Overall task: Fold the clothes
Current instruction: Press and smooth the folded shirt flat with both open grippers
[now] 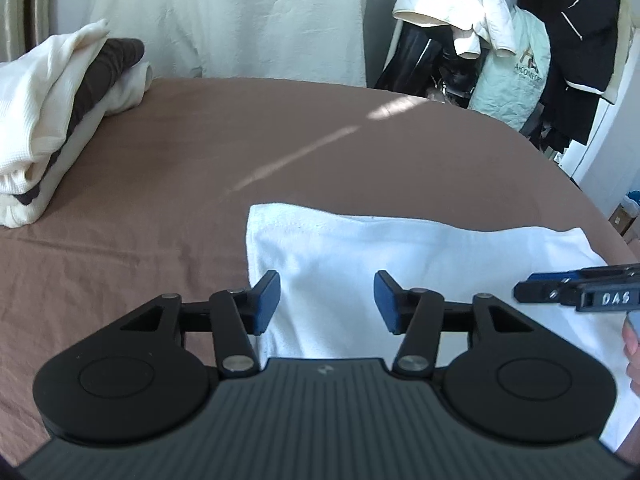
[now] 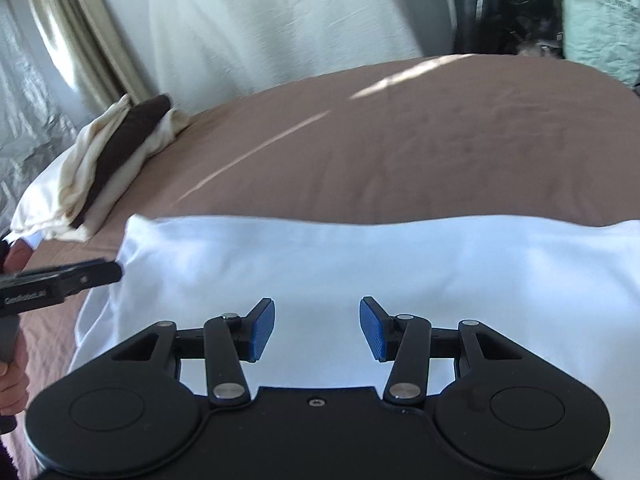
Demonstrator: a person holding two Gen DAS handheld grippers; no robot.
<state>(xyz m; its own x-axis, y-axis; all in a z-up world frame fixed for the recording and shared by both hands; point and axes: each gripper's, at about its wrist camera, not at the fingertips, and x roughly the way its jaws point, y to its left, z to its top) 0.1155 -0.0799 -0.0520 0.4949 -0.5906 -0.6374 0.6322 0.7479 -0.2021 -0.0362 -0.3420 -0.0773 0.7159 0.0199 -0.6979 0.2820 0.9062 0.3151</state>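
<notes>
The white garment [image 2: 320, 264] lay flat on the bed [image 1: 160, 160], long axis nine-to-three, at twelve o'clock under both the left gripper [image 1: 326, 300] and right gripper [image 2: 317, 326], fingers spread and empty, the right nearer its middle.

Home bedroom: bed [image 1: 280, 128] under brown sheet, folded clothes stack [image 1: 60, 120] at its edge, jackets crowded on rack [image 1: 520, 48] by wall, curtain [image 2: 68, 40] at window
</notes>
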